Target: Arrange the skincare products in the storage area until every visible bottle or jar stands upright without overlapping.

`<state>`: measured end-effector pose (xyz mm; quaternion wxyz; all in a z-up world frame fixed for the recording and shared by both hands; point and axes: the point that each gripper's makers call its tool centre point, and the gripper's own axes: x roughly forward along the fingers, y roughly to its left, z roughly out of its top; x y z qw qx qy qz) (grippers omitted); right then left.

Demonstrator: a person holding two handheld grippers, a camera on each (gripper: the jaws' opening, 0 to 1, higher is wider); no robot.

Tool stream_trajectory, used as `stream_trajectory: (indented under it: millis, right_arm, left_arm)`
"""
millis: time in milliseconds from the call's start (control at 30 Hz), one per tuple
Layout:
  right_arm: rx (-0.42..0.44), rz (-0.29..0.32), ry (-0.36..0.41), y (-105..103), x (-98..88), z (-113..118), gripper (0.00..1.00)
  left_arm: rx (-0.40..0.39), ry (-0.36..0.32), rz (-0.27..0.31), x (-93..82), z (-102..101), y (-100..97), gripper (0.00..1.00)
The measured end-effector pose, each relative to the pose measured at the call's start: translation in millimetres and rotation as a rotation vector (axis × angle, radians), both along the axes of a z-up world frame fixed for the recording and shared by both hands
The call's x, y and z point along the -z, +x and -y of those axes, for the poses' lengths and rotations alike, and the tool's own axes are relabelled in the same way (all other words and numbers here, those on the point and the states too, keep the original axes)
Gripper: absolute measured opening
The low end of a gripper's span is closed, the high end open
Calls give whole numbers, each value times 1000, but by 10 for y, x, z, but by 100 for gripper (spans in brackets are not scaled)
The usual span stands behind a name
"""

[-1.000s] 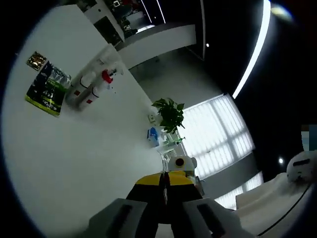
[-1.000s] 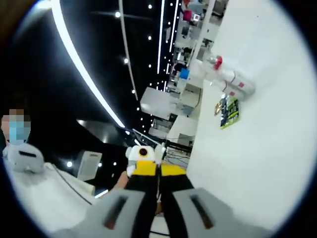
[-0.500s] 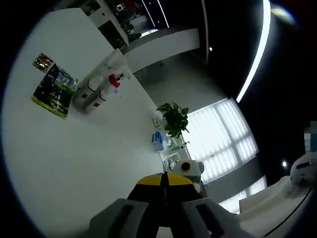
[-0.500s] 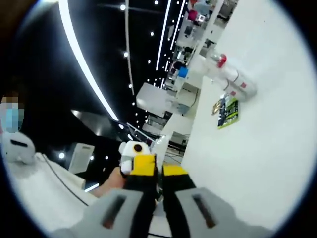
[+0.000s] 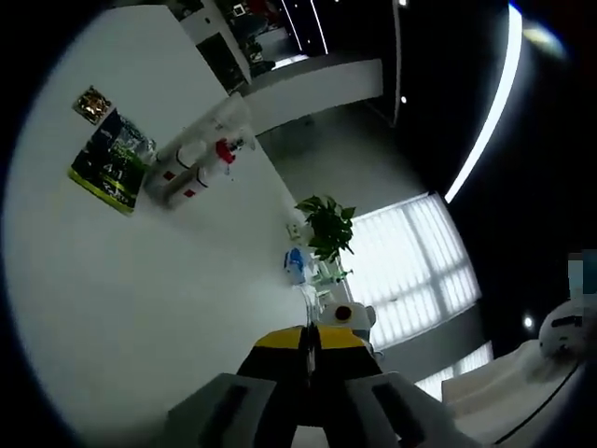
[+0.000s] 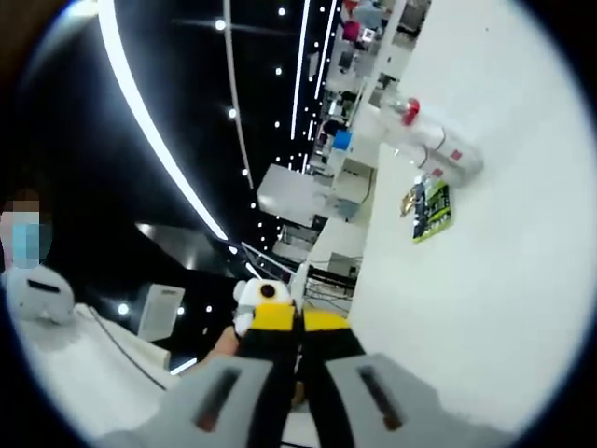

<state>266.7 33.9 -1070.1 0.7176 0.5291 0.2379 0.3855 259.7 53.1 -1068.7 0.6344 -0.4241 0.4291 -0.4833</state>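
Note:
Two white bottles [image 5: 182,173] with red labels lie side by side far off on the white table [image 5: 140,299], one with a red pump top [image 5: 224,151]. The same bottles [image 6: 443,151] and red top [image 6: 409,113] appear in the right gripper view. A green packet [image 5: 112,161] lies flat beside them, and it is the green packet [image 6: 431,209] in the right gripper view too. My left gripper [image 5: 309,342] is shut with nothing in it, well away from the bottles. My right gripper [image 6: 298,322] is also shut and holds nothing, far from them.
A small gold sachet [image 5: 93,105] lies by the green packet. A clear plastic container [image 5: 227,114] sits behind the bottles. A potted plant [image 5: 325,224] and a blue item [image 5: 294,265] stand near the table's far edge. A person's hand [image 6: 224,347] shows beside my right gripper.
Both views have shifted slightly with the hands. Nothing on the table has moved, and both grippers stay shut.

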Motion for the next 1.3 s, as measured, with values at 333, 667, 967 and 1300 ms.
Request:
stream_trajectory:
  millis: [333,667,967,1300]
  right_arm:
    - [30,-9,56,140,-17,54,0]
    - [13,-11,74,175,8,-15,0]
    - [25,-16,50,244,49,-16,5]
    - [34,-13,-34,142,229,118,18]
  left_arm:
    - [-14,-1,-3,-20,-86,39,1]
    - [-16,-7,-21,-1,-97,104,4]
    - [-17,-10,-15,-24,-109,117,1]
    - [-115,54,-35,192,-580,420,1]
